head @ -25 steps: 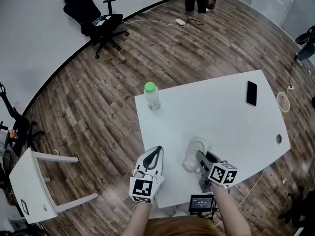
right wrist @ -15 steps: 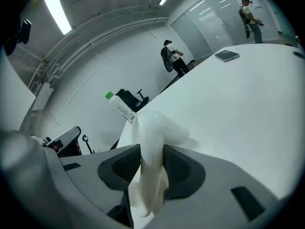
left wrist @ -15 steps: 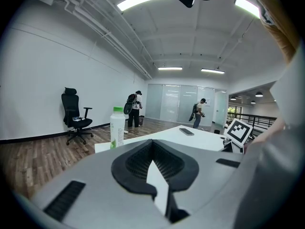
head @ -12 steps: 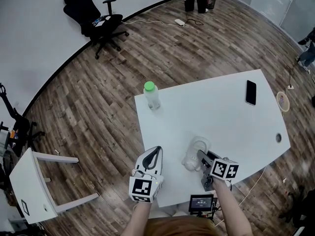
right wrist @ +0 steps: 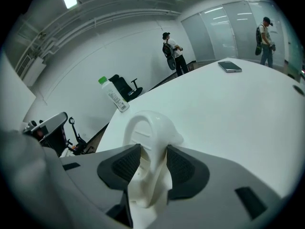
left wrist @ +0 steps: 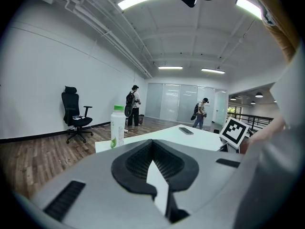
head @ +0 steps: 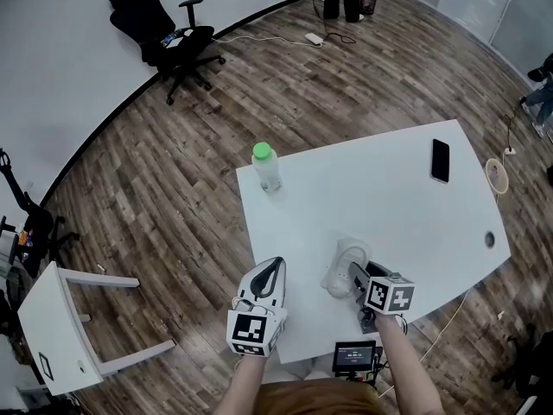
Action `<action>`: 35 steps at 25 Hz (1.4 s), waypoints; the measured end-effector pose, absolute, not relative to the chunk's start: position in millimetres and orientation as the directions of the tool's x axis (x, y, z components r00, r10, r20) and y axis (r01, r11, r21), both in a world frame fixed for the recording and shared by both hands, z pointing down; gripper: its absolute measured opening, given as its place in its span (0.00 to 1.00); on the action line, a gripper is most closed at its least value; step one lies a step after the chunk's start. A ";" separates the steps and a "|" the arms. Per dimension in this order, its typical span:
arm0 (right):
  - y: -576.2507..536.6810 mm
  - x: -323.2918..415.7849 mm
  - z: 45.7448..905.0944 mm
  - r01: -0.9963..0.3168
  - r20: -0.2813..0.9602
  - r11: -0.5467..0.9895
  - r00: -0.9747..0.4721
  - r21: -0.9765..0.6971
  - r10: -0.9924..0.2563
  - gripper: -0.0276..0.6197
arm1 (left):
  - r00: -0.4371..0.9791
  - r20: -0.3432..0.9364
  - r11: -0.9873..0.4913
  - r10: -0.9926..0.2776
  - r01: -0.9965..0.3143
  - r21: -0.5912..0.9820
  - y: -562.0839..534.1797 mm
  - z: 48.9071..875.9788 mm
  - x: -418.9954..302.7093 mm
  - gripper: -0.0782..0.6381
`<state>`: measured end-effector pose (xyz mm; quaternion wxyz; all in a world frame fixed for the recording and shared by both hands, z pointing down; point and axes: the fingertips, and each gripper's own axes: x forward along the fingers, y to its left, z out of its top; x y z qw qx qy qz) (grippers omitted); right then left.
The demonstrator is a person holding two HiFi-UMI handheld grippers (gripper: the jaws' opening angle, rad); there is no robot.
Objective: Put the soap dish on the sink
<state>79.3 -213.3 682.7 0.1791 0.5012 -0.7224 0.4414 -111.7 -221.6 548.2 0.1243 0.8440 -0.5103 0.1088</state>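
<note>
A white plastic soap dish (head: pixel 344 263) stands on edge near the front of the white table (head: pixel 389 201). My right gripper (head: pixel 356 278) is shut on the soap dish. In the right gripper view the dish (right wrist: pixel 148 136) sits between the two black pads (right wrist: pixel 123 167), its arched end pointing away over the table. My left gripper (head: pixel 276 266) hovers at the table's front left edge, shut with nothing in it. In the left gripper view its jaws (left wrist: pixel 152 165) meet at the tips. No sink shows in any view.
A green-capped bottle (head: pixel 267 169) stands at the table's far left corner. A black phone (head: pixel 441 162) lies at the far right. A black office chair (head: pixel 164 31) and a white stool (head: pixel 60 325) stand on the wood floor. People stand far off.
My right gripper has shifted slightly right and away from me, carrying the soap dish with it. The left gripper has stayed put.
</note>
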 end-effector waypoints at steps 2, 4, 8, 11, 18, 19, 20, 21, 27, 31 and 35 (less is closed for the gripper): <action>-214.6 78.1 681.2 -0.892 0.710 0.118 -0.421 -0.436 -0.564 0.28 | 0.458 0.313 -0.451 -0.832 -0.887 0.100 -220.8 548.2 -111.1 0.12; -216.1 77.2 680.3 -0.896 0.712 0.122 -0.417 -0.427 -0.565 0.28 | 0.460 0.314 -0.453 -0.831 -0.886 0.098 -220.9 547.7 -111.1 0.12; -215.9 78.1 680.6 -0.893 0.713 0.118 -0.421 -0.434 -0.561 0.28 | 0.456 0.317 -0.450 -0.832 -0.888 0.095 -222.5 547.5 -113.8 0.12; -215.6 79.6 677.2 -0.884 0.702 0.101 -0.428 -0.457 -0.569 0.28 | 0.451 0.323 -0.445 -0.832 -0.890 0.095 -224.0 547.5 -115.7 0.12; -209.2 79.5 675.0 -0.876 0.709 0.102 -0.444 -0.471 -0.548 0.28 | 0.457 0.321 -0.450 -0.830 -0.888 0.099 -224.4 546.5 -112.2 0.12; -208.0 80.1 674.6 -0.875 0.707 0.098 -0.445 -0.474 -0.550 0.28 | 0.457 0.321 -0.450 -0.830 -0.887 0.100 -224.4 546.5 -111.6 0.12; -206.9 81.6 674.4 -0.877 0.706 0.094 -0.439 -0.471 -0.555 0.28 | 0.458 0.320 -0.451 -0.829 -0.887 0.100 -224.3 546.8 -111.1 0.12; -206.1 84.1 674.0 -0.882 0.707 0.090 -0.428 -0.462 -0.563 0.28 | 0.459 0.320 -0.452 -0.829 -0.886 0.099 -224.1 546.9 -110.6 0.12; -199.8 93.2 665.0 -0.882 0.687 0.068 -0.409 -0.466 -0.601 0.28 | 0.464 0.314 -0.458 -0.828 -0.884 0.098 -220.2 544.6 -107.8 0.12; -198.0 97.9 655.3 -0.888 0.666 0.075 -0.394 -0.453 -0.633 0.28 | 0.471 0.312 -0.465 -0.825 -0.880 0.098 -216.7 543.5 -104.4 0.12; -197.4 103.0 640.2 -0.893 0.633 0.088 -0.380 -0.442 -0.674 0.10 | 0.474 0.301 -0.467 -0.827 -0.879 0.101 -213.8 539.1 -99.6 0.12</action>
